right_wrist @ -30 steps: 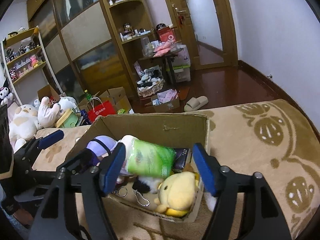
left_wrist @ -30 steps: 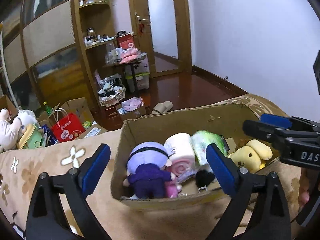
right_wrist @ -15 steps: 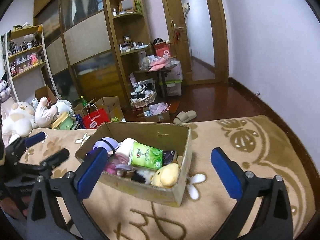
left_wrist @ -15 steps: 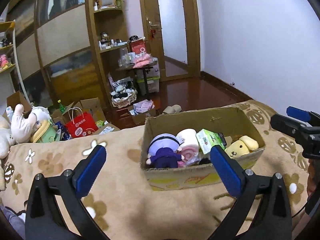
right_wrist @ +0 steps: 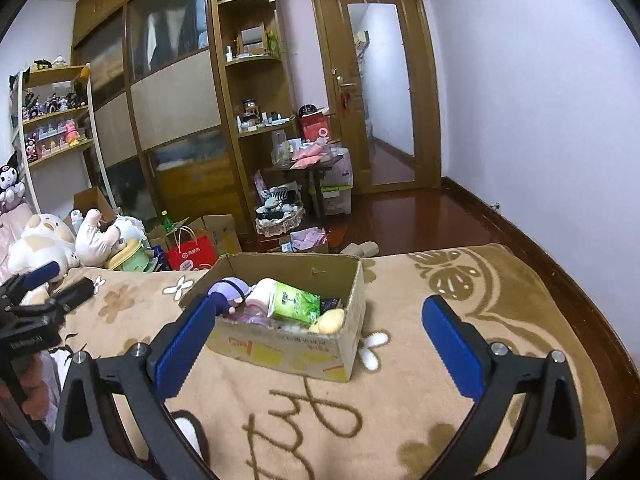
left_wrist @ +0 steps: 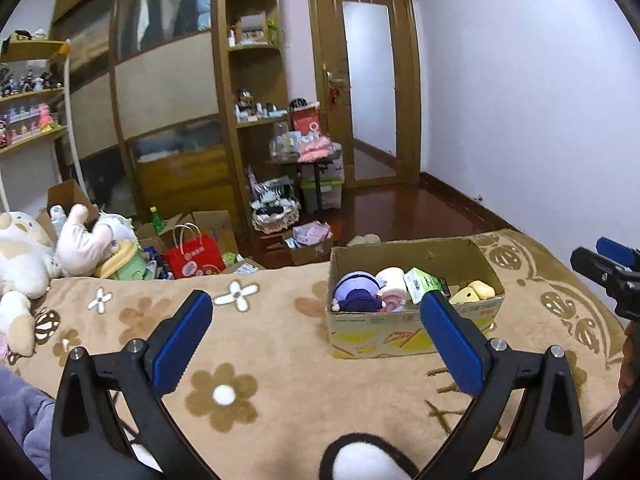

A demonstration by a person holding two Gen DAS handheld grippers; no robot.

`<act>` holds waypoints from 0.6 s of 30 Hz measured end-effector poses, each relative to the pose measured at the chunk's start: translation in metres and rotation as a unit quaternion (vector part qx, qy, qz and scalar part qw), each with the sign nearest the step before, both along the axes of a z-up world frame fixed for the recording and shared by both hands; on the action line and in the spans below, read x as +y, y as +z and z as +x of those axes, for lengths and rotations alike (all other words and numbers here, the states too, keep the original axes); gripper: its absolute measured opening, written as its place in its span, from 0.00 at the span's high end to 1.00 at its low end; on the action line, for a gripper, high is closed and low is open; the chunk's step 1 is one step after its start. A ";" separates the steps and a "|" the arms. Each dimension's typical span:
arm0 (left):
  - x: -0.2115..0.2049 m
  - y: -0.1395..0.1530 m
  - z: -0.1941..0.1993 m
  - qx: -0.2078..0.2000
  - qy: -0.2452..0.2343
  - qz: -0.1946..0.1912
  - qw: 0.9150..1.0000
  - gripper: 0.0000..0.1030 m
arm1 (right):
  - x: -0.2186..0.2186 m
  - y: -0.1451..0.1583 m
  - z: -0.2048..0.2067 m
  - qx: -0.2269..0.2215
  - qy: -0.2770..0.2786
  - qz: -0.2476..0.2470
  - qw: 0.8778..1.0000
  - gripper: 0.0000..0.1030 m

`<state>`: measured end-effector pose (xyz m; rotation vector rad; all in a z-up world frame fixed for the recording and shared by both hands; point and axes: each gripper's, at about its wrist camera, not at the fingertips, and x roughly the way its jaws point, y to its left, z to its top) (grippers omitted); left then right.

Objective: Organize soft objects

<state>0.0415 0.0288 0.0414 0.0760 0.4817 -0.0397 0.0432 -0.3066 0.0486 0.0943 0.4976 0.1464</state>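
Cardboard box (left_wrist: 412,332) holds the plushes together on the bed, so both my hand-held grippers, left (left_wrist: 316,344) and right (right_wrist: 320,344), hang released and empty.

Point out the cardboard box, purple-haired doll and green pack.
cardboard box (right_wrist: 280,354), right wrist view, on its near front wall.
purple-haired doll (left_wrist: 354,286), left wrist view, on its head.
green pack (right_wrist: 296,300), right wrist view, on its printed face.

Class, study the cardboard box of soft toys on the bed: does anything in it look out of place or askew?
Yes. A green-and-white printed packet lies tilted among the plush toys in the open cardboard box. It leans between the pink-and-white roll plush and the yellow plush. Printed packaging looks odd among soft toys.
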 end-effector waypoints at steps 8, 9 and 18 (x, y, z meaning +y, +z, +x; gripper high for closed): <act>0.007 0.004 -0.029 0.000 0.010 0.005 1.000 0.01 | -0.003 0.009 -0.036 -0.013 -0.007 -0.008 1.000 0.00; 0.007 0.005 -0.031 -0.002 0.010 0.003 1.000 0.01 | -0.003 0.011 -0.039 -0.017 -0.007 -0.009 1.000 0.00; 0.003 0.003 -0.033 -0.002 0.001 0.007 1.000 0.01 | 0.000 0.012 -0.048 -0.033 -0.022 -0.013 0.999 0.00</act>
